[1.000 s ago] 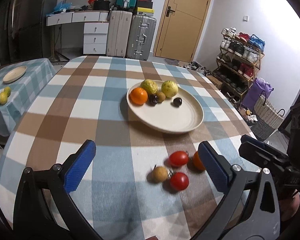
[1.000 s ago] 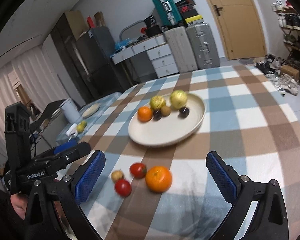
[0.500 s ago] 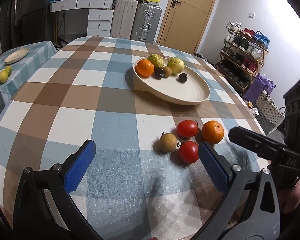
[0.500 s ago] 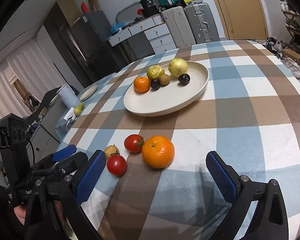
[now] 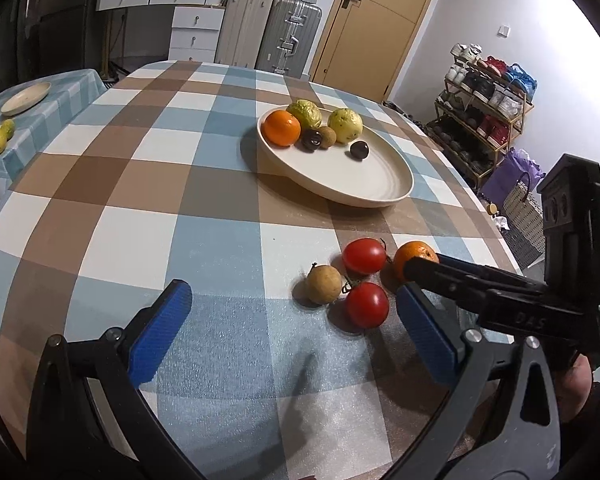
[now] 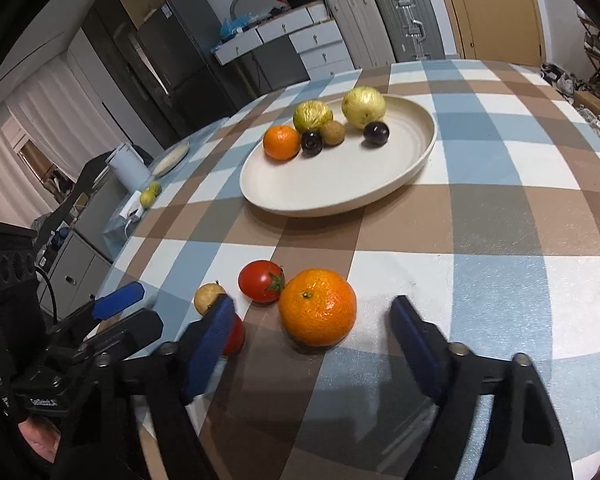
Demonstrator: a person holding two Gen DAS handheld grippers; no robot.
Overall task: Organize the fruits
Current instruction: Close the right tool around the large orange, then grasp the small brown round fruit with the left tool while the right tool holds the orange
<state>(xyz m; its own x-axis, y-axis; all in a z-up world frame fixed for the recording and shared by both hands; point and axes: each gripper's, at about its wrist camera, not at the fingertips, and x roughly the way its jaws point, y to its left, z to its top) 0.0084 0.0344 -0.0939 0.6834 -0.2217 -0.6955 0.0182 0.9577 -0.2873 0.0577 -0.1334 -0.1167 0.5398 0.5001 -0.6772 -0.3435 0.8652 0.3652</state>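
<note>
A cream plate (image 5: 364,184) (image 6: 340,184) on the checked tablecloth holds an orange (image 5: 282,128), two yellow-green fruits, a kiwi and two dark plums. Loose on the cloth lie an orange (image 6: 317,312) (image 5: 412,254), two red tomatoes (image 5: 364,256) (image 5: 367,310) and a small brown fruit (image 5: 324,284). My right gripper (image 6: 312,336) is open, its blue fingers either side of the loose orange, not touching it. My left gripper (image 5: 296,332) is open and empty, just short of the near tomato and brown fruit.
The right gripper's finger (image 5: 480,284) reaches in beside the loose orange in the left wrist view. A side table (image 5: 40,116) with a small plate and limes stands to the left. Suitcases, drawers, a door and a shoe rack stand beyond the table.
Both grippers have moved down and forward toward the loose fruits. The right gripper's fingers now straddle the loose orange and have narrowed a little.
</note>
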